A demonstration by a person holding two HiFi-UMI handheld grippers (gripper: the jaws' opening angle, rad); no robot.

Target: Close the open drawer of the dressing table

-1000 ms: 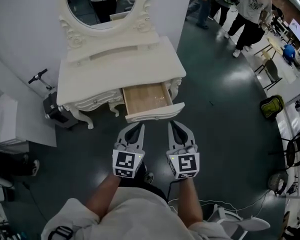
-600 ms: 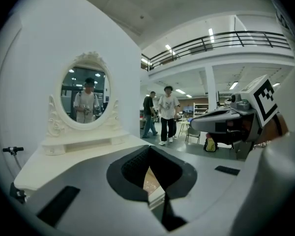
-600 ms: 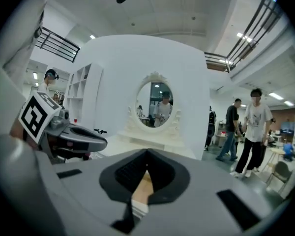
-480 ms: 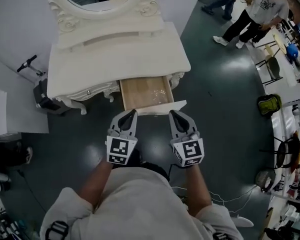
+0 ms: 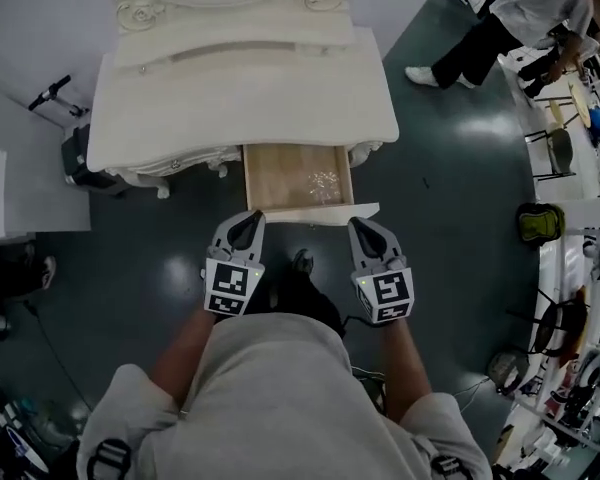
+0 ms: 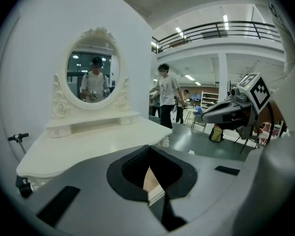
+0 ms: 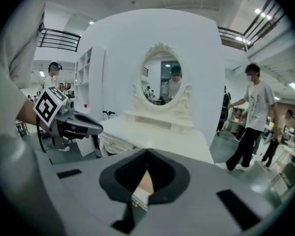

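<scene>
While I stand square to the cream dressing table (image 5: pixel 240 98), its open drawer (image 5: pixel 280 173) juts toward me from under the right half of the top. Pale wood bottom showing, with a small scatter of glittery bits (image 5: pixel 323 180) right of centre inside. The white drawer front (image 5: pixel 315 212) is the part nearest me. Left gripper (image 5: pixel 248 218): jaws closed together, nothing held, tip at the left end of that front; I cannot tell whether it touches. Right gripper (image 5: pixel 361 226): jaws likewise pressed together and empty, tip just short of the front's right end. Both point forward and somewhat down. In each gripper view, a sliver of the white front and the wood behind it shows in the notch past the closed pads. Oval mirror (image 6: pixel 92 78) in a carved frame stands at the table's back. Dark green floor (image 5: pixel 450 218) all round. A person (image 5: pixel 500 28) in a white shirt is off to the right, well apart from the table.
</scene>
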